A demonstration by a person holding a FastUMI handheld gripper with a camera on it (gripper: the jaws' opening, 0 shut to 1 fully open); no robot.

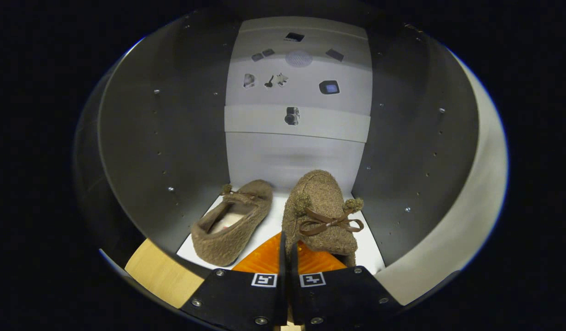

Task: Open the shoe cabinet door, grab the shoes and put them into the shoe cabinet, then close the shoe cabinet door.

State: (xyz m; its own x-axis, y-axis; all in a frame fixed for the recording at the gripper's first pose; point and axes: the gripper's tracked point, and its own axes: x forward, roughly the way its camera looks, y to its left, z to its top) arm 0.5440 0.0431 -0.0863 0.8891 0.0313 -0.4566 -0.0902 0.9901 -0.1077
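Note:
Two brown fuzzy slippers lie on the white floor (269, 225) inside the open shoe cabinet. The left slipper (232, 225) rests flat, its opening toward me and its toe toward the back. The right slipper (322, 202) is just ahead of my fingers, tilted so its top with the brown bow faces me. My gripper (287, 241) is nearly closed, and the near left rim of the right slipper sits pinched in the thin gap between the fingers. The slipper's rear opening is hidden.
Dark grey side walls (145, 151) close in on both sides. A white back panel (296, 156) with a shelf stands beyond the slippers. The pale open door edge (471, 207) curves along the right. A strip of wooden floor (158, 276) shows at the lower left.

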